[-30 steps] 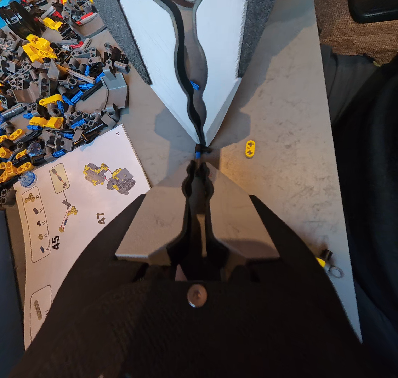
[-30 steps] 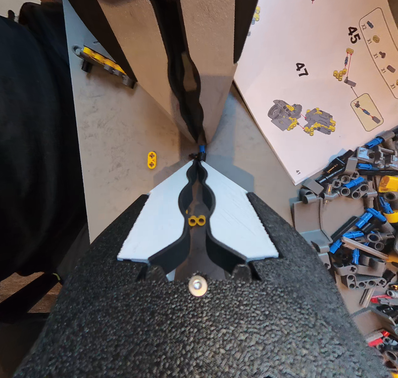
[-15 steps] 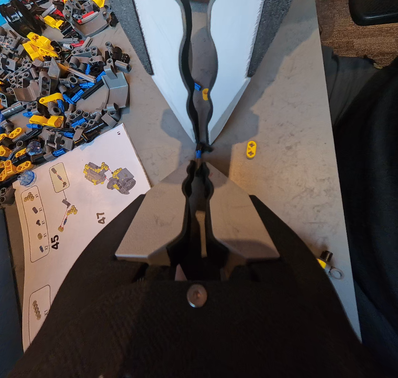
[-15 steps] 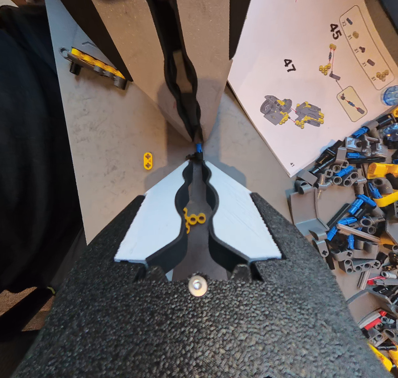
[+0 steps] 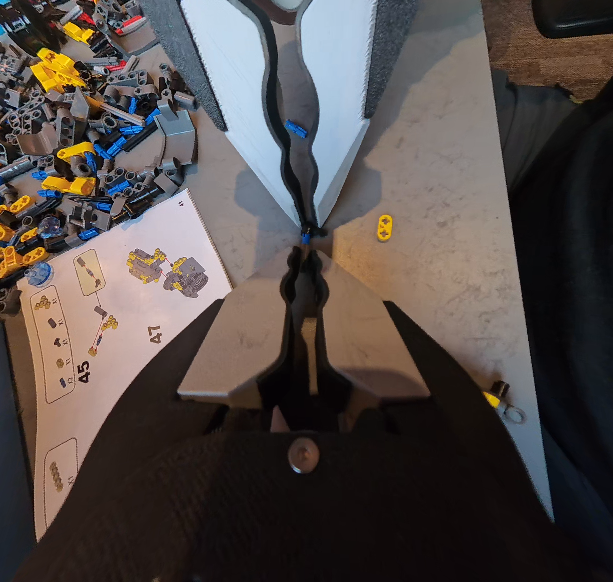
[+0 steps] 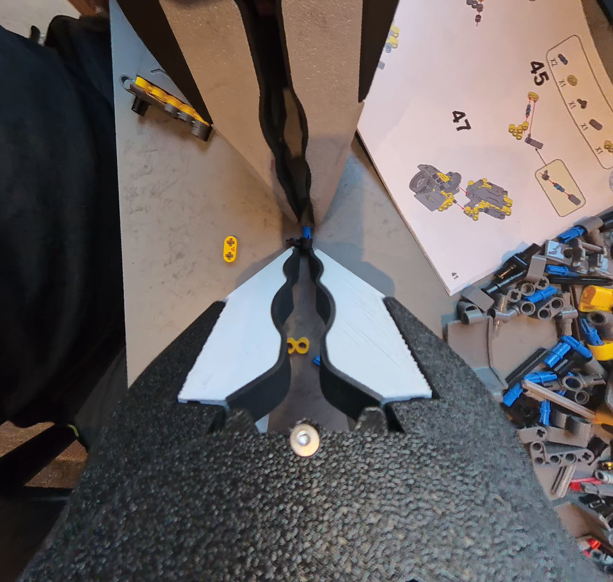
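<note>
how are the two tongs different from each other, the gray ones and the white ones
The left tongs have gray fingers on a smooth black body; the right tongs have white fingers on a rough, pebbled black body. The left tongs pinch the blue end of a small pin, while the right tongs pinch its black end. Both are shut, meet tip to tip above the gray table, and have wavy black inner pads.

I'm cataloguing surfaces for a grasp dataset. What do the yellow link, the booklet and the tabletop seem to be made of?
Yellow link: looks like moulded plastic, smooth, with crisp cross-shaped holes.
Booklet: paper, slightly glossy; the page curves and catches light.
Tabletop: grey, matte, mottled and scuffed; perhaps laminate or a stone-look coating, I can't tell which.
</note>
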